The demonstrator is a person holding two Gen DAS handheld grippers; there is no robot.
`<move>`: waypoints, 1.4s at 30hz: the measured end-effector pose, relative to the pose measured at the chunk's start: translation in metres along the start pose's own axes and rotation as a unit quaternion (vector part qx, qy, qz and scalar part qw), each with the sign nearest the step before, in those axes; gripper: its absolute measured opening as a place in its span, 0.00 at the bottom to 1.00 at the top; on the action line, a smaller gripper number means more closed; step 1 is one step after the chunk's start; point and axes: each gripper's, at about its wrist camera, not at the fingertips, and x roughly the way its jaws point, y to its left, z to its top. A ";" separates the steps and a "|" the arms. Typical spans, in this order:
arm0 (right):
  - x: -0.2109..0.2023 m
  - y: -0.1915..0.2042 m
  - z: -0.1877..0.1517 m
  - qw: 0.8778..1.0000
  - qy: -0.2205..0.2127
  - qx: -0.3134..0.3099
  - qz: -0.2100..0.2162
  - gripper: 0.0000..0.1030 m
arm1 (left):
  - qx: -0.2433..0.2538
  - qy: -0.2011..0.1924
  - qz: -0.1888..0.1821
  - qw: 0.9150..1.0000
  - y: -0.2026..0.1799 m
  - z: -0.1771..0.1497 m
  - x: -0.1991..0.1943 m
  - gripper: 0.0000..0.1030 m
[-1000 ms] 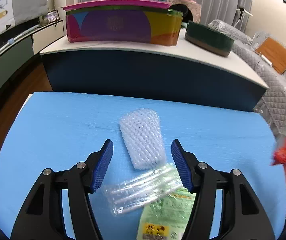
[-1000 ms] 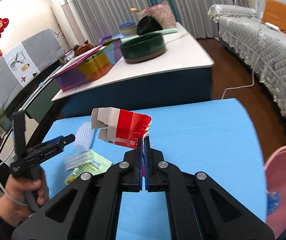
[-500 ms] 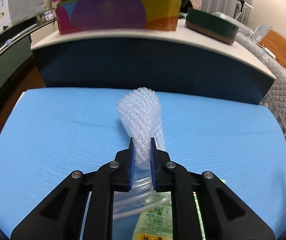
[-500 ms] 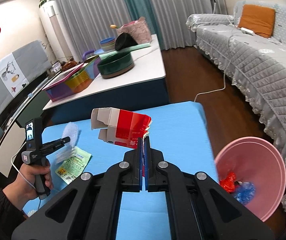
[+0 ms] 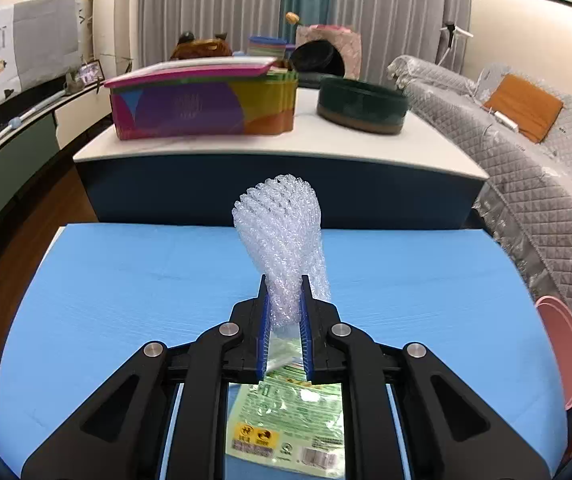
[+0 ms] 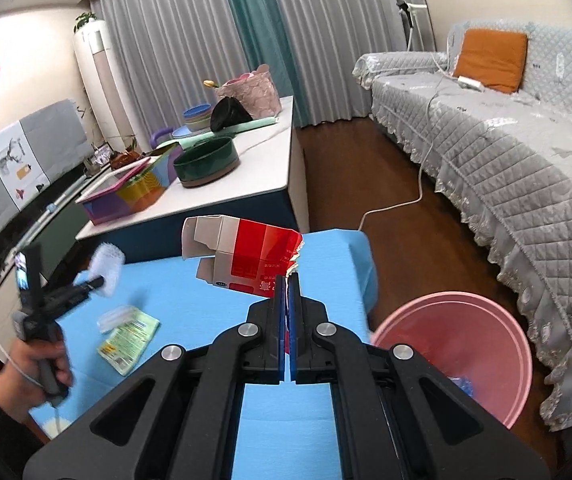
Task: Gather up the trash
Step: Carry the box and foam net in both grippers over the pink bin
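- holding a piece of trash in each hand, the person has both grippers loaded: the left gripper (image 5: 283,300) is clamped on the lower end of a bubble wrap roll (image 5: 281,236), so the roll stands up ahead of the fingers, off the blue table (image 5: 125,292).
- the right gripper (image 6: 288,280) is pinched tight on the torn edge of a red and grey carton (image 6: 245,256); gripped by that thin flap, the carton hangs out to the left of the jaws, open end away from them.
- the pink bin (image 6: 458,344) sits on the floor just past the right edge of the table, low enough that things can be dropped in from above; some blue and red scraps seem to lie inside already.
- a green wrapper (image 5: 290,412) with a clear plastic sleeve (image 6: 115,314) touching its far end lies on the table under the left gripper, not yet collected.
- judging by the layout, the carton is nearest the bin and would go first; the light bubble wrap could slip if the hold loosens.
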 end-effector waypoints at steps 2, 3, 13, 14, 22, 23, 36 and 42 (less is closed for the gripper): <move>-0.003 -0.009 -0.003 1.000 -0.002 0.010 -0.002 0.01 | 0.005 -0.005 -0.002 1.000 -0.004 0.000 -0.005 0.12; -0.005 -0.011 -0.004 1.000 -0.006 0.009 -0.004 0.01 | 0.009 -0.008 -0.002 1.000 -0.007 -0.001 -0.008 0.12; -0.022 -0.037 -0.007 0.999 -0.035 0.012 -0.025 0.01 | 0.016 -0.002 -0.023 1.000 -0.038 -0.018 -0.021 0.12; -0.023 -0.041 -0.007 0.999 -0.037 0.014 -0.026 0.01 | 0.018 -0.002 -0.026 1.000 -0.042 -0.019 -0.024 0.12; -0.036 -0.063 -0.005 0.997 -0.052 0.028 -0.042 0.01 | 0.030 -0.014 -0.047 0.998 -0.082 -0.018 -0.041 0.12; -0.037 -0.067 -0.004 0.997 -0.053 0.031 -0.044 0.01 | 0.030 -0.014 -0.050 0.998 -0.087 -0.018 -0.043 0.12; -0.045 -0.110 0.003 0.992 -0.062 0.086 -0.071 0.01 | 0.047 -0.015 -0.087 0.995 -0.161 -0.013 -0.056 0.12; -0.048 -0.125 0.006 0.989 -0.070 0.096 -0.090 0.02 | 0.061 -0.014 -0.107 0.992 -0.199 -0.015 -0.055 0.12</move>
